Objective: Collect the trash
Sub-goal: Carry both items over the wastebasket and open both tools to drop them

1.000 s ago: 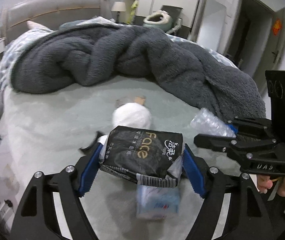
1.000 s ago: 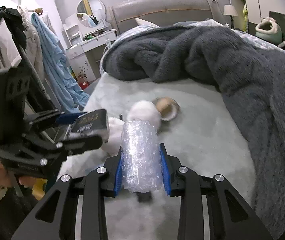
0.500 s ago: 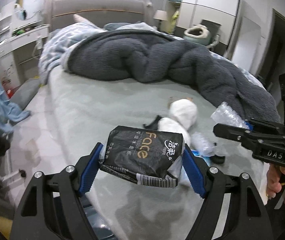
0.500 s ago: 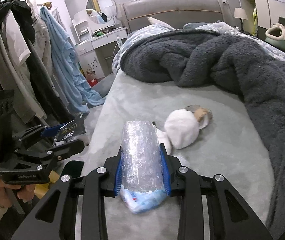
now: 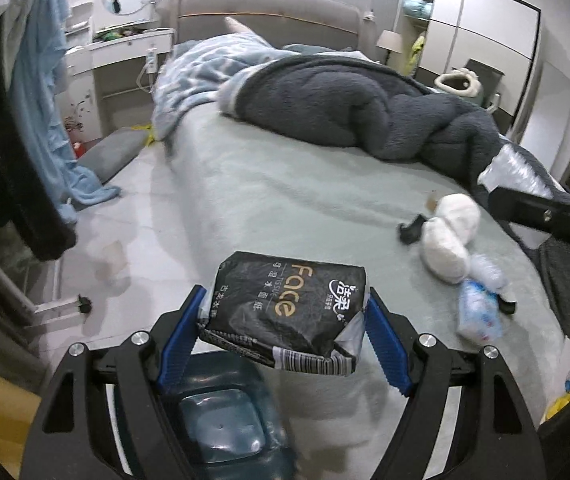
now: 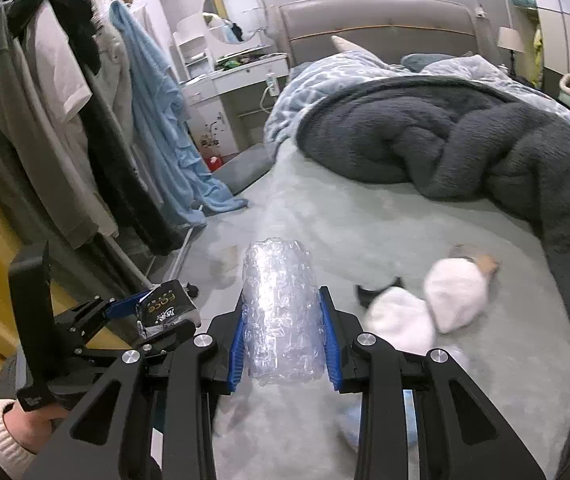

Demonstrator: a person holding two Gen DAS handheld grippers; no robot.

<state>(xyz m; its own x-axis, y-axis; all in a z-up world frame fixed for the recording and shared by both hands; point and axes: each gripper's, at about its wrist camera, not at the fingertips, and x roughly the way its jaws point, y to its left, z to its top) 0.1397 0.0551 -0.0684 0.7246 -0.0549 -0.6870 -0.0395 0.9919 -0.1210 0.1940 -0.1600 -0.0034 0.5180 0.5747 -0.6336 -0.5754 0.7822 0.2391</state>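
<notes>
The left gripper [image 5: 285, 336] clamps its jaws on a black tissue pack [image 5: 285, 304] above a blue bin [image 5: 221, 424], likely ready to drop; the right gripper [image 6: 281, 344] pinches a bubble-wrap roll [image 6: 279, 316] over the bed [image 6: 365, 216].
</notes>
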